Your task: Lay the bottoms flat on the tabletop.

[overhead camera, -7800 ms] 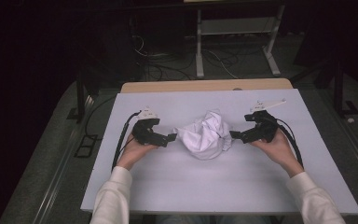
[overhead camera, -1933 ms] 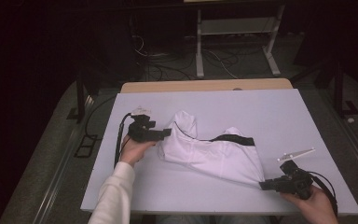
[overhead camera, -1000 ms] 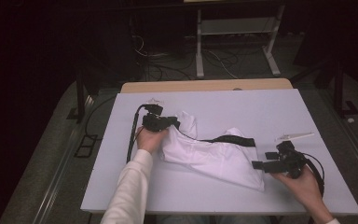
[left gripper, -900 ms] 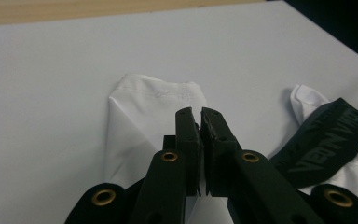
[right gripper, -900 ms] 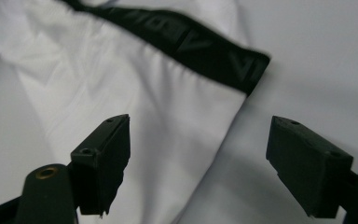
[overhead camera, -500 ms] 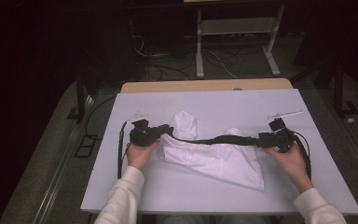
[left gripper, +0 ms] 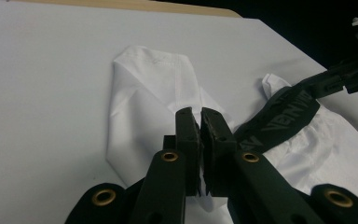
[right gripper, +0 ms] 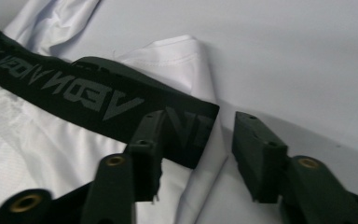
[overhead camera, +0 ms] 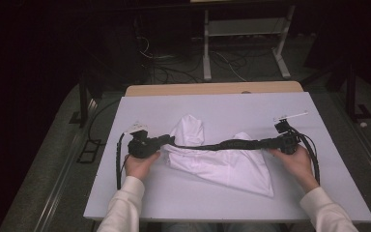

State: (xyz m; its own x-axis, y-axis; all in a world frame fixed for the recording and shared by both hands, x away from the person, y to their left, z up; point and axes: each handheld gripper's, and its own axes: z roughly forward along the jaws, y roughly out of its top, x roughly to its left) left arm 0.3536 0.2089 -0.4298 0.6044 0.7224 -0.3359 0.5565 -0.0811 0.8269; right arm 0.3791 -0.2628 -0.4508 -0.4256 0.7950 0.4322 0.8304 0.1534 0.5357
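A white garment [overhead camera: 222,166] with a black lettered waistband [overhead camera: 217,145] lies spread on the white table [overhead camera: 174,198]. The waistband runs in a nearly straight line between my two grippers. My left gripper [overhead camera: 162,141] holds its left end. In the left gripper view that gripper [left gripper: 200,126] is shut on the cloth where the waistband [left gripper: 284,114] begins, with white fabric [left gripper: 144,93] beyond. My right gripper [overhead camera: 270,142] is at the band's right end. In the right gripper view it [right gripper: 203,128] stands open. The waistband's end [right gripper: 88,93] lies across the left jaw, over white cloth [right gripper: 28,154].
A wooden strip [overhead camera: 212,89] borders the table's far edge. Behind it stand a metal frame [overhead camera: 241,34] and loose cables on the dark floor. Bare table surface lies in front of the garment and to both sides.
The bundled garment has been spread out. My right hand came from the front right corner up to the waistband's right end, and the band now runs almost straight between both grippers.
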